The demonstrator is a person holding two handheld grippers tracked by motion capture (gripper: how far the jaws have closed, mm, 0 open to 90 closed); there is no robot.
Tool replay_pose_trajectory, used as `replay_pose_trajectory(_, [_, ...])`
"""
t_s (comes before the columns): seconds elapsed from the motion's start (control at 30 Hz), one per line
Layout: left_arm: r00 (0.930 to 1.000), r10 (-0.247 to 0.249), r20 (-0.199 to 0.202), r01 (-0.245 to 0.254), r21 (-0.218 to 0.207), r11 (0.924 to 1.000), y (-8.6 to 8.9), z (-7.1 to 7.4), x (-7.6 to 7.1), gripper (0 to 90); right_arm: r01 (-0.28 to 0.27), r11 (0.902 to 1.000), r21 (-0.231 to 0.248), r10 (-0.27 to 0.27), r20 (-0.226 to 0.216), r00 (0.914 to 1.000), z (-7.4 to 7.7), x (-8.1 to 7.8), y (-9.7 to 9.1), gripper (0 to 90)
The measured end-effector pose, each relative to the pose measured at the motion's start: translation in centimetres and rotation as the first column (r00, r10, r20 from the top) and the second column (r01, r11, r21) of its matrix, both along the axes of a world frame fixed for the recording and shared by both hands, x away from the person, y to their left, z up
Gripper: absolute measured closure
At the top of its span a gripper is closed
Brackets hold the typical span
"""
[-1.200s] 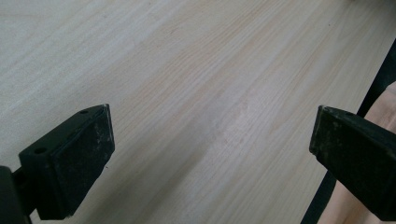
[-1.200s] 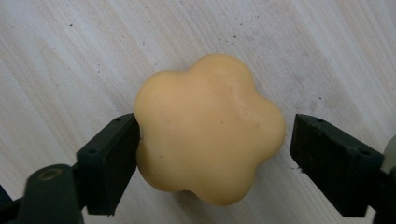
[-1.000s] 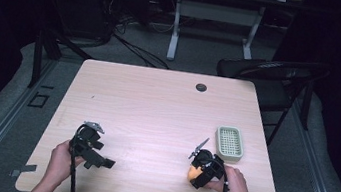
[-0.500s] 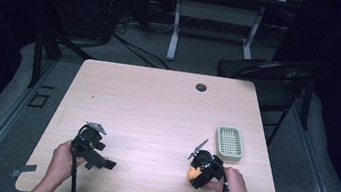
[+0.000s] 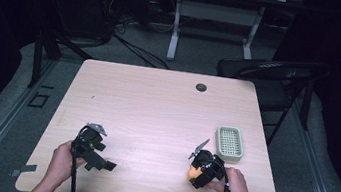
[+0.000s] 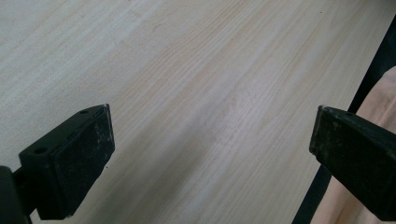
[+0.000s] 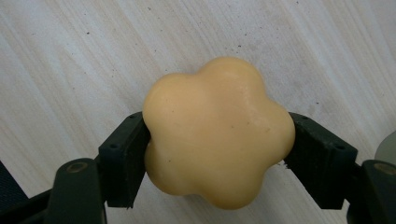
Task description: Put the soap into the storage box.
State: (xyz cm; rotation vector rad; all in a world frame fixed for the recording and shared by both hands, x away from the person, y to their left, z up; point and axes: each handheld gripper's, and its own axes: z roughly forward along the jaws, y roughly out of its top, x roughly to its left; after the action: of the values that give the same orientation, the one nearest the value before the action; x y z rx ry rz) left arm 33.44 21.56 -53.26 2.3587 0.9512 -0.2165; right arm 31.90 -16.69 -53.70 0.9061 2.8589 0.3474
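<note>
Orange flower-shaped soap clamped in right tool, green dish beside; left tool agape.

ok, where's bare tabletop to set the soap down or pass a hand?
Most of the table is bare: the whole middle, between the left tool and right tool, and the far half up to the small black disc. It is crowded only near the right edge, where the flower-shaped soap in the right tool sits close to the green soap dish.

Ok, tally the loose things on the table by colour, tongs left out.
Orange-yellow: 1, the flower-shaped soap
Pale green: 1, the slatted soap dish
Total: 2
</note>
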Motion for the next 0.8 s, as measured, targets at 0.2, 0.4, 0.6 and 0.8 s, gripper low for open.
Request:
replay_pose_trajectory(0.2, [1.0000,-0.003,0.000,0.003,0.004,1.0000,0.0,0.0,0.0,0.2,-0.007,0.9997,0.022,0.007,0.006,1.0000,0.5,-0.4,-0.1,26.7])
replay_pose_trajectory(0.4, [1.0000,-0.003,-0.002,0.003,0.008,1.0000,0.0,-0.1,0.1,0.2,-0.004,0.9992,0.040,0.003,0.020,0.9998,1.1,-0.6,-0.4,26.8])
replay_pose_trajectory(0.6, [1.0000,-0.005,-0.008,0.005,0.010,0.9999,-0.1,-0.2,0.1,0.3,0.006,0.9989,0.046,-0.007,0.024,0.9997,1.5,-0.4,-1.0,26.7])
replay_pose_trajectory(0.8, [0.9999,-0.006,-0.011,0.006,0.014,0.9999,-0.2,-0.2,0.1,0.3,0.019,0.9992,0.035,-0.020,0.030,0.9994,1.9,-0.3,-1.7,26.7])
